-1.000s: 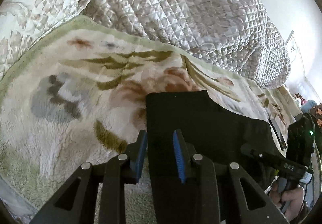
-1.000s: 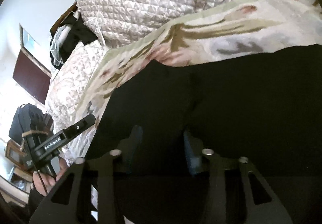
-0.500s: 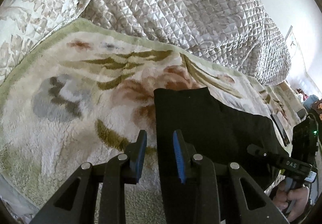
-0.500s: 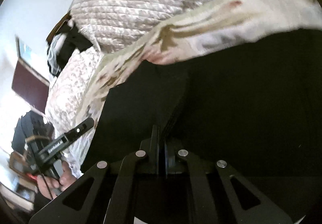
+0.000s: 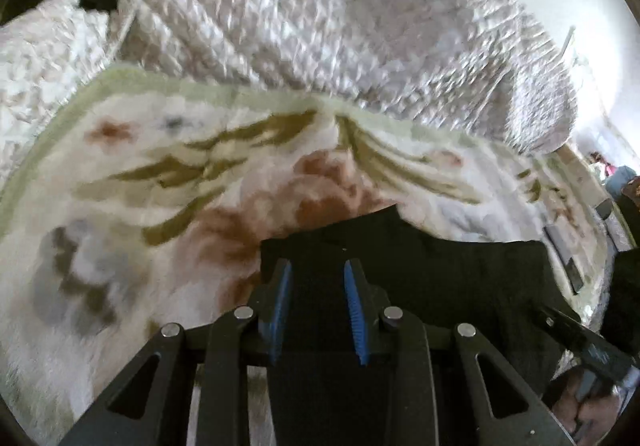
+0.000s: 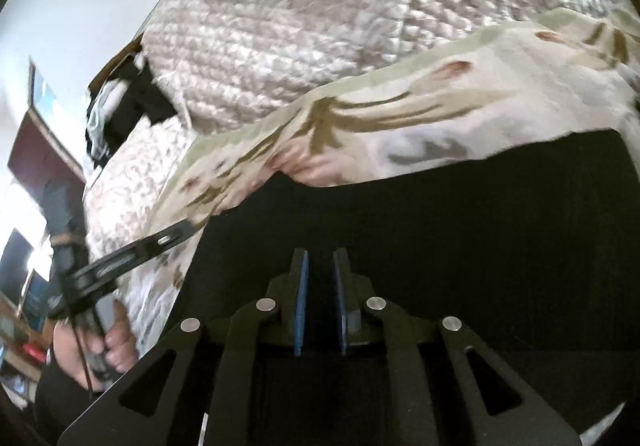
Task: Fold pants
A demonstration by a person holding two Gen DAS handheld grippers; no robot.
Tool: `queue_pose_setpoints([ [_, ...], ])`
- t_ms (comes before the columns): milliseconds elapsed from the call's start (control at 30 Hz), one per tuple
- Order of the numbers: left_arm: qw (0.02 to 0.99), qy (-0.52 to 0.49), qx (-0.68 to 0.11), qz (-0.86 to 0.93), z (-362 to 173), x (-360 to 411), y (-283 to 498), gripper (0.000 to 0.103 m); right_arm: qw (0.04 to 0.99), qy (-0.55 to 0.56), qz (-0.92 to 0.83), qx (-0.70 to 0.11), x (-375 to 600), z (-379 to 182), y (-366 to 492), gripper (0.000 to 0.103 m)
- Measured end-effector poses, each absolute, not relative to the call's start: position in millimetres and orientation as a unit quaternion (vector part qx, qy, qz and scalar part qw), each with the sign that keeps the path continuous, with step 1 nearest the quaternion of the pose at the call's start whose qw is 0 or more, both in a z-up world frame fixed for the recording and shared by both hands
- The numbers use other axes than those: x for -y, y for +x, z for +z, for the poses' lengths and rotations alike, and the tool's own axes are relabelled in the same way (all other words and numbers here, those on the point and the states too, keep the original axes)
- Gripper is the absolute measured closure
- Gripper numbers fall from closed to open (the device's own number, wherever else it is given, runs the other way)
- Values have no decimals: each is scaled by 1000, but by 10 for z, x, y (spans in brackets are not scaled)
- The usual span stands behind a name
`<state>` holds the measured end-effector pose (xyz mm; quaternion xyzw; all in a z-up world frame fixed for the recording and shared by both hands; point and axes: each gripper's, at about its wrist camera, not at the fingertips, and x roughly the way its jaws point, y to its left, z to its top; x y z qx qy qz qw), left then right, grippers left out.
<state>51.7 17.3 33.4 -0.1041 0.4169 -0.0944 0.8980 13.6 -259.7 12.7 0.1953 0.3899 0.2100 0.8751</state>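
Observation:
The black pants [image 5: 420, 266] lie flat on a floral fleece blanket [image 5: 160, 185] on the bed. In the left wrist view my left gripper [image 5: 316, 270] is open, its blue pads over the pants' near left corner, with nothing between them. In the right wrist view the pants [image 6: 460, 213] fill the lower frame. My right gripper [image 6: 320, 260] stands over the dark cloth with a narrow gap between its pads; nothing shows gripped there. The right gripper's tool also shows at the left view's right edge [image 5: 576, 338], and the left one in the right view [image 6: 132, 250].
A rolled quilted silver-grey duvet [image 5: 340, 13] lies along the far side of the blanket. A patterned pillow [image 5: 44, 53] sits at far left. Dark clothes [image 6: 132, 101] hang by the bed head. Small flat items [image 5: 560, 242] lie at the bed's right edge.
My right gripper was shut half a second ago and has now opened to a narrow gap. My left gripper has shifted from beside the pants' left edge to over the cloth, still open.

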Motion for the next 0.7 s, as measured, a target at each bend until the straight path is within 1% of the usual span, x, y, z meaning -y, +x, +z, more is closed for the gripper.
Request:
queue_pose_setpoints([
  [100,882,-109,-452,-83,91,-156,703,73,869,171,205,-417,2454,6,298,91],
  [167,886,-118,-440,-83,93,-172,689,73,863,171,199,-432,2456,-93,364,91],
  [300,892,-112,-431,-85,116,-173,618,73,873,153,190,-423,2458,-22,317,91],
  [500,898,-119,-416,-84,166,-215,211,74,881,115,204,-412,2431,60,-45,91],
  [633,906,-108,-399,-93,189,-146,-190,74,880,87,215,-415,2386,-40,-330,91],
  [700,909,-94,-396,-93,168,-93,-350,74,888,67,214,-402,2373,-51,-404,91],
])
